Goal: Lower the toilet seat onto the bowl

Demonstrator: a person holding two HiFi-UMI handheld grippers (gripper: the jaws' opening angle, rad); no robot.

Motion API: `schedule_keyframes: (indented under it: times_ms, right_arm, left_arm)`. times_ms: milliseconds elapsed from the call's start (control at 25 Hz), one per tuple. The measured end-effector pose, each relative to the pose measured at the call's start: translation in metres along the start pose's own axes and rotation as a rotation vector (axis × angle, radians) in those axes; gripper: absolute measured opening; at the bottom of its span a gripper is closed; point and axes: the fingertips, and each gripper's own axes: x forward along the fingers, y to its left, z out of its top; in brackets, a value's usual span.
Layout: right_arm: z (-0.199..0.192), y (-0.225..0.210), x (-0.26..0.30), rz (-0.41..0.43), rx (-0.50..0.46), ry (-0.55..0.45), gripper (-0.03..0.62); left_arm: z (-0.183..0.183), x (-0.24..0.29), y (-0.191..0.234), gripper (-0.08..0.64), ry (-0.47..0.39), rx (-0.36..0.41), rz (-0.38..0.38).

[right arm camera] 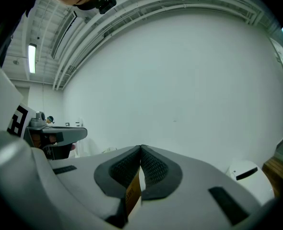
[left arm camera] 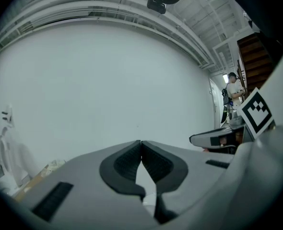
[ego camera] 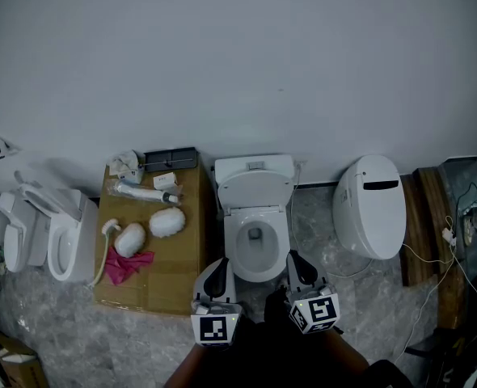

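We note left tongs (ego camera: 218,263) and right tongs (ego camera: 296,259) both pinched together; toilet bowl (ego camera: 232,249) just ahead, between them.

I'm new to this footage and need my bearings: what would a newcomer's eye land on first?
A white toilet stands mid-frame against the wall, lid raised over its open bowl, with the left gripper and right gripper shut before it. Left of it a cardboard sheet carries a pink cloth and two white rounded objects; to its right sits a second toilet with its lid closed.
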Motion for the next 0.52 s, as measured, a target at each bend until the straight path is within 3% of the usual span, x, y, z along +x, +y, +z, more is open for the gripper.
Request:
schedule_keyframes:
  times_ms: [520]
  right_arm:
    - [0.0003, 0.0059, -0.0092, 0.007, -0.015, -0.015, 0.026]
  left_arm:
    - [-0.0004, -0.0081, -0.0035, 0.009, -0.016, 0.029, -0.011]
